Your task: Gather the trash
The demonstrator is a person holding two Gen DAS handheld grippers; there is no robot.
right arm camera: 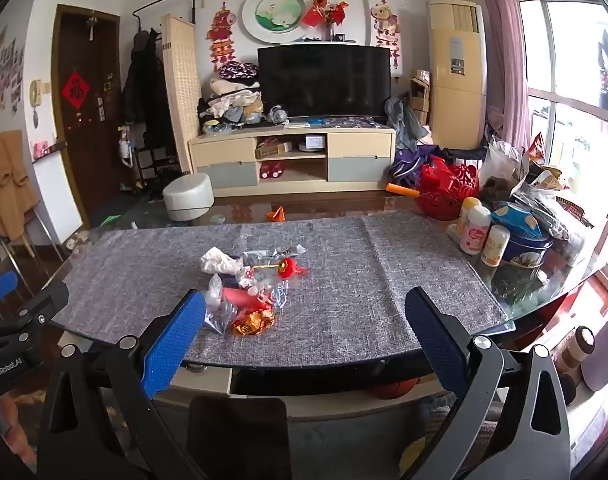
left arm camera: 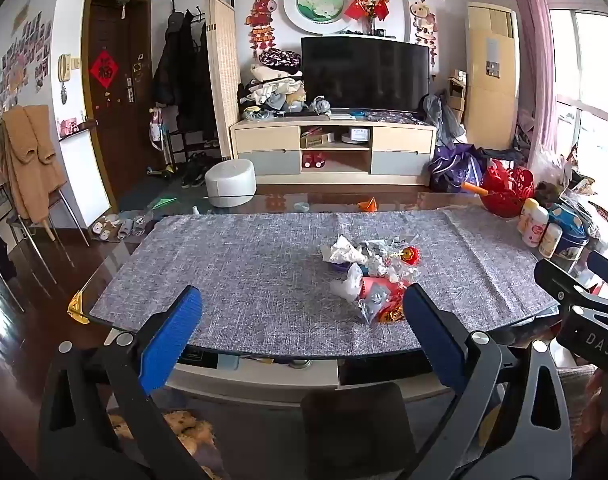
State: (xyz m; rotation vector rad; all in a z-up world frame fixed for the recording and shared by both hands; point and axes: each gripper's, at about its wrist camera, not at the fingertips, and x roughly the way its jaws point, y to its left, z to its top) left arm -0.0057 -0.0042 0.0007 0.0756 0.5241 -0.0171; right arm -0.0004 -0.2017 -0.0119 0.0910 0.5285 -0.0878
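Observation:
A pile of trash [left arm camera: 370, 274] lies on the grey table mat [left arm camera: 243, 272]: crumpled white tissue, silver and clear wrappers, red packaging and a gold foil wrapper. It also shows in the right wrist view [right arm camera: 249, 290], with the gold foil wrapper [right arm camera: 252, 323] nearest. My left gripper [left arm camera: 301, 312] is open and empty, near the table's front edge, left of the pile. My right gripper [right arm camera: 306, 316] is open and empty, near the front edge, right of the pile. Neither touches the trash.
A red basket [right arm camera: 448, 192], several small bottles [right arm camera: 475, 229], a blue tin [right arm camera: 524, 249] and plastic bags crowd the table's right end. The glass table edge has a gold corner guard [left arm camera: 77, 309]. A chair back [left arm camera: 354, 424] stands in front. A TV stand sits behind.

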